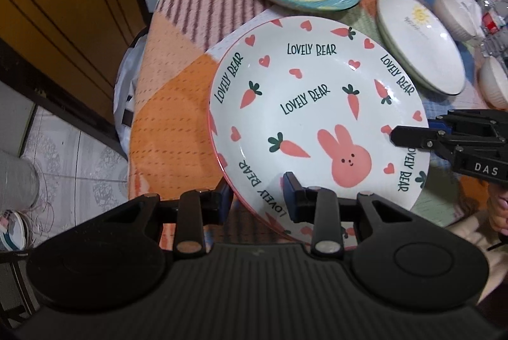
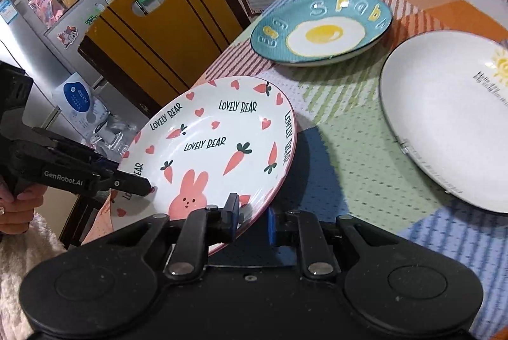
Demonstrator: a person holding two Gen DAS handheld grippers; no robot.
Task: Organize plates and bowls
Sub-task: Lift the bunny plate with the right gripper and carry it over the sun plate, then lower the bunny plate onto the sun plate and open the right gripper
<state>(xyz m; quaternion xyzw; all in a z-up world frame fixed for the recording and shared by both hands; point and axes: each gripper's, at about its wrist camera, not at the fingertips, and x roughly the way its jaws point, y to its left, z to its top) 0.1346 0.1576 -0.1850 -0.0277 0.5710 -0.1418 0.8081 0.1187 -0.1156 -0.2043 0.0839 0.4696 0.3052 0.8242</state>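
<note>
Two tools, the left tool [image 1: 257, 197] and the right tool [image 2: 252, 221], each clamped opposite rims of the rabbit plate [image 1: 314, 117], sharing its weight above the worktop [image 2: 343, 149].

A patchwork cloth [image 2: 333, 130] covers the counter. Beside it stands a yellow-brown chair [image 2: 158, 32]. Farther back stands a grey fridge [image 2: 38, 54] with boxes on top.
</note>
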